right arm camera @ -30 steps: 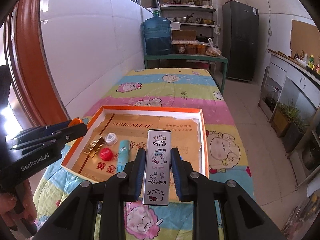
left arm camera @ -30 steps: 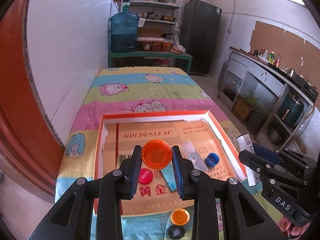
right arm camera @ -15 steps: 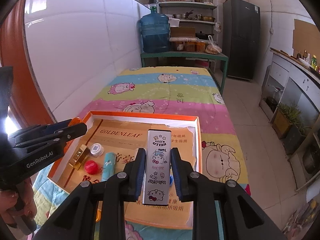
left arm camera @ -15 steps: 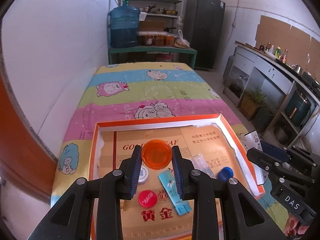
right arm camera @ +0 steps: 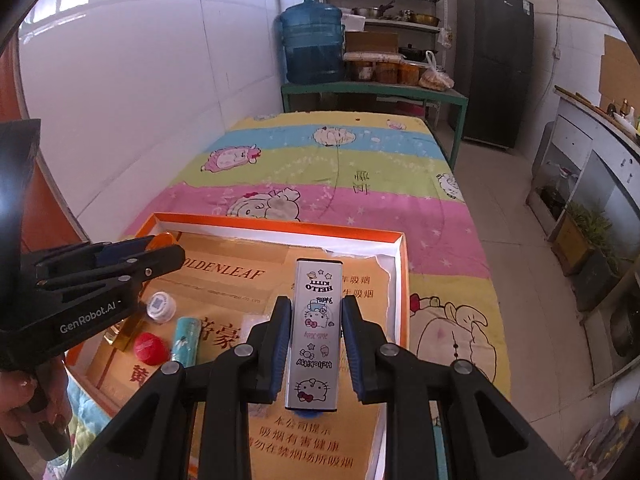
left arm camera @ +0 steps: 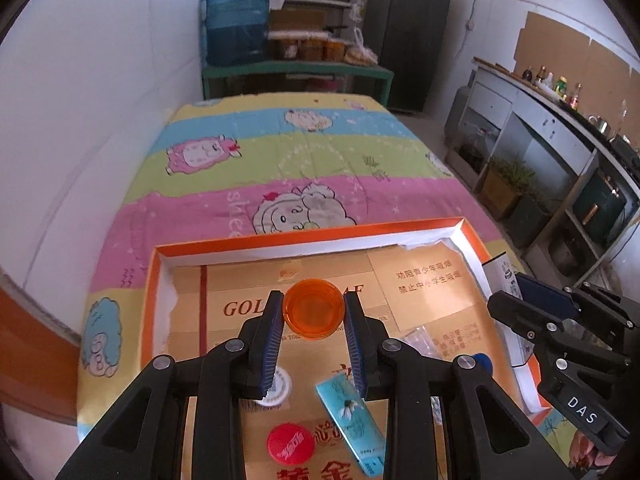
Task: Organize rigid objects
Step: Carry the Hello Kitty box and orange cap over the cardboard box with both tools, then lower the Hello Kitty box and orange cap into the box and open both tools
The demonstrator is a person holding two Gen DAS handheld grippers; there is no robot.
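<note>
The left gripper is clamping one orange cap between its blue pads, and is holding it above the far left part of the box. The right gripper is gripping one white rectangular case printed with cartoon cats, its long side running along the fingers, above the right half of the same box.

The box is one shallow orange tray with white inner walls and a gold printed floor, and it is sitting on the striped cartoon bedsheet.

Contents resting on the box floor:
- one white cap, lying near the left wall;
- one red cap, lying nearer the camera than the white cap;
- one light blue tube, lying tilted just right of the red cap;
- one gold rectangular item, partly hidden behind the left gripper in the right wrist view;
- one clear plastic wrapper, lying toward the right side;
- one blue cap, only partly showing behind a gripper arm.

A hand is holding the left gripper's handle at the lower left edge of the right wrist view.
</note>
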